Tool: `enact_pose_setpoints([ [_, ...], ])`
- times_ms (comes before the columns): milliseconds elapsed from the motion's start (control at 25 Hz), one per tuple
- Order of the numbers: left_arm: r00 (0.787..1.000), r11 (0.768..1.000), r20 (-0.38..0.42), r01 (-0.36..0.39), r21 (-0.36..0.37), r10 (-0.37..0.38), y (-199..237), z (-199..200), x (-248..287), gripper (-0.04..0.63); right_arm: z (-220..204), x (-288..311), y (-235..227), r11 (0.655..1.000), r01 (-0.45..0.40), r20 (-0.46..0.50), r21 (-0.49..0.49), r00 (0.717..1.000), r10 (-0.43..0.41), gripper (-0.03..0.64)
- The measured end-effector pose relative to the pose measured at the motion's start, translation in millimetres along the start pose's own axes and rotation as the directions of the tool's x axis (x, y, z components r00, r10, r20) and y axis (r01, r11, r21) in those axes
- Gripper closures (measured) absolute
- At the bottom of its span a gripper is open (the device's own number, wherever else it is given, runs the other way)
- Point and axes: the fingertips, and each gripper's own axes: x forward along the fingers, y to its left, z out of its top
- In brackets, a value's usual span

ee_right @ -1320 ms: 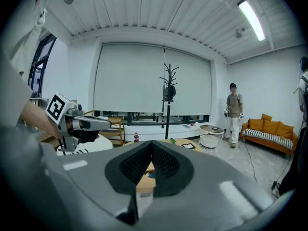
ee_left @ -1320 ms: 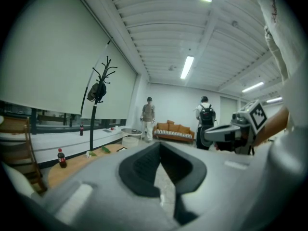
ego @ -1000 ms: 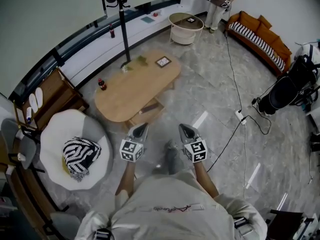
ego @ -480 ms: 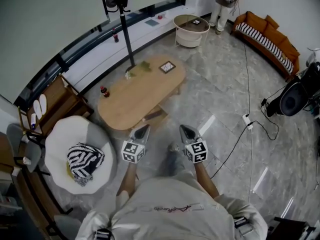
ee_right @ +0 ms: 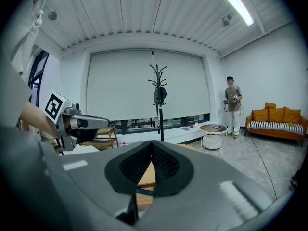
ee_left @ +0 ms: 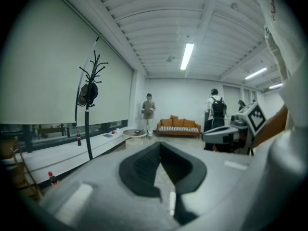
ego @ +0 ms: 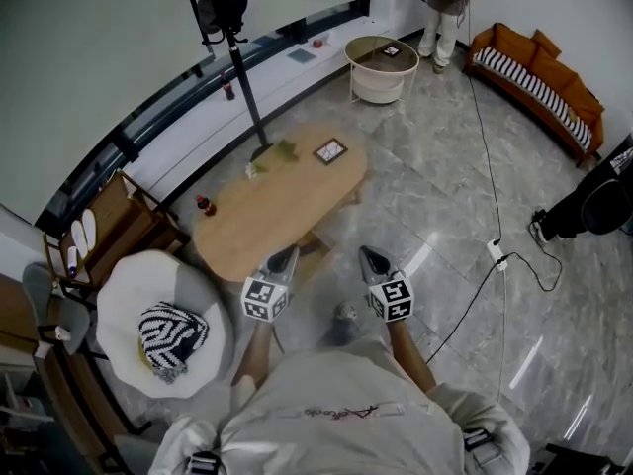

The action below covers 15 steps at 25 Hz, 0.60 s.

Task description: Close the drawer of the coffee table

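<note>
The oval wooden coffee table (ego: 272, 201) stands just ahead of me in the head view. Its drawer (ego: 313, 246) juts out from under the near edge, partly hidden behind my left gripper (ego: 288, 254). That gripper is shut and empty, its tips just short of the table's near rim. My right gripper (ego: 364, 254) is shut and empty too, over the floor to the right of the drawer. In the right gripper view, the wooden table (ee_right: 144, 175) shows through the notch of the shut jaws. The left gripper view looks past the table toward the sofa.
A red-capped bottle (ego: 205, 206), a marker card (ego: 329, 150) and a coat stand (ego: 240, 67) are on or behind the table. A white armchair (ego: 124, 295) with a striped cushion sits left. A round side table (ego: 381, 59), an orange sofa (ego: 539, 79), a standing person (ego: 447, 3) and floor cables (ego: 495, 255) lie farther off.
Both grippers and I have moved forward toward the coffee table, which now sits closer. The drawer has slipped partly behind the left gripper. Both grippers stay shut.
</note>
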Motion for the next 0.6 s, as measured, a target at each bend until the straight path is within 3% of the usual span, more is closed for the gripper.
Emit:
enact_pose_setpoints([
  [600, 1.000, 0.999, -0.015, -0.009, 0.033, 0.009, 14, 36, 122, 0.595, 25, 44, -116, 1.000, -0.003, 0.029, 0.026, 1.000, 0.002, 0.612],
])
